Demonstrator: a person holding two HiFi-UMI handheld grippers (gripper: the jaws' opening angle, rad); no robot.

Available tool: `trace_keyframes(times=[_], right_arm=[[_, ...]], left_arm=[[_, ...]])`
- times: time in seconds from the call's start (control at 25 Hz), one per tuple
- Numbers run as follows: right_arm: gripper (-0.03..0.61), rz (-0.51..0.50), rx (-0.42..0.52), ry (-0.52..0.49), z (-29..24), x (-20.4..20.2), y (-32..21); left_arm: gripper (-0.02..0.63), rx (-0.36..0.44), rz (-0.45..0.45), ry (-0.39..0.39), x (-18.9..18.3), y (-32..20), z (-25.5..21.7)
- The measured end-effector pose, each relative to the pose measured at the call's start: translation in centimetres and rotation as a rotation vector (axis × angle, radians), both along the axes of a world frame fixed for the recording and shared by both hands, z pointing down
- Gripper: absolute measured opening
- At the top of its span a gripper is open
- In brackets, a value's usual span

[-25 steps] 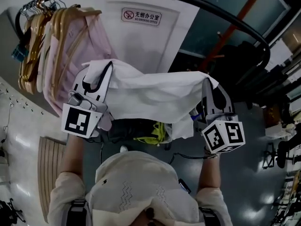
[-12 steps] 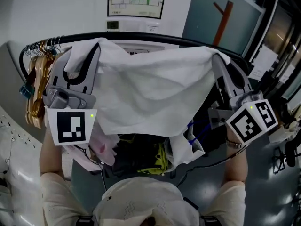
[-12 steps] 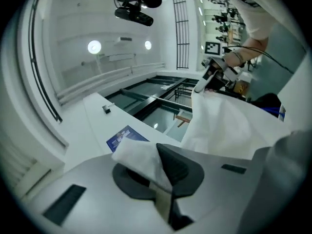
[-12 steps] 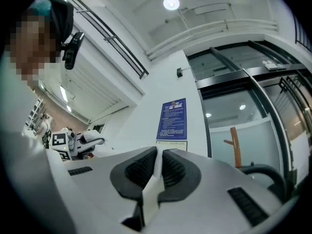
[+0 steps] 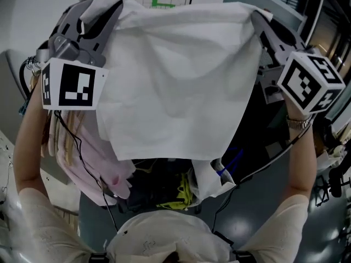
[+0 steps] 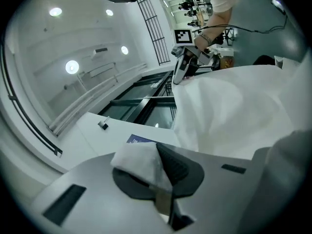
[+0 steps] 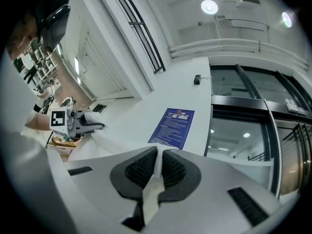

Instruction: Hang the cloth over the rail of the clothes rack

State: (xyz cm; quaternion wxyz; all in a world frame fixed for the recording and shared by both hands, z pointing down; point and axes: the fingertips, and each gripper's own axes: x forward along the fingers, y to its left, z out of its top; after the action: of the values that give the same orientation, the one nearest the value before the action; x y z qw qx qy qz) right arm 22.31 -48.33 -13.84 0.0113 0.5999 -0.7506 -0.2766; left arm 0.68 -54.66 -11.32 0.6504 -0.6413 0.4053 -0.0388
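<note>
Head view, left to right. My left gripper sits at the upper left of the frame with its marker cube facing the camera. Pink garments hang below it at the left edge.

The white cloth is stretched flat between both grippers. It fills the upper centre and drapes down to mid-frame, with one loose tail lower right of centre.

My right gripper is at the upper right, pinching the cloth's other top corner.

Left gripper view: the jaws are closed on a folded corner of cloth, which bunches over the left pad. The rest of the sheet billows at the right of the frame.

Right gripper view: the far left gripper shows at mid-left. A blue wall notice is at centre. The pads are nearly together, clamping a thin strip of cloth.
</note>
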Motion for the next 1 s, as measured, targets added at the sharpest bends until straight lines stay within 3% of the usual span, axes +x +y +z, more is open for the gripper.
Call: trace_keyframes(times=[0.28,0.48,0.68,1.0], right_arm=[[0.025,0.026,0.062,0.090,-7.7,-0.4,-2.8],[0.025,0.054,0.040,0.116,-8.6,0.6,-7.0],[0.025,-0.041,-0.122,0.109,-3.4,1.1,-13.2],[0.026,-0.188,-0.435,0.294,5.6,1.4,-17.2]], left_arm=[[0.016,0.083,-0.072,0.007,0.0,-2.9,-7.0],[0.017,0.024,-0.126,-0.047,1.2,-7.5,-7.5],[0.017,-0.075,-0.158,-0.152,2.0,-13.1,-2.6],[0.017,-0.217,-0.203,-0.324,2.2,-17.1,3.4]])
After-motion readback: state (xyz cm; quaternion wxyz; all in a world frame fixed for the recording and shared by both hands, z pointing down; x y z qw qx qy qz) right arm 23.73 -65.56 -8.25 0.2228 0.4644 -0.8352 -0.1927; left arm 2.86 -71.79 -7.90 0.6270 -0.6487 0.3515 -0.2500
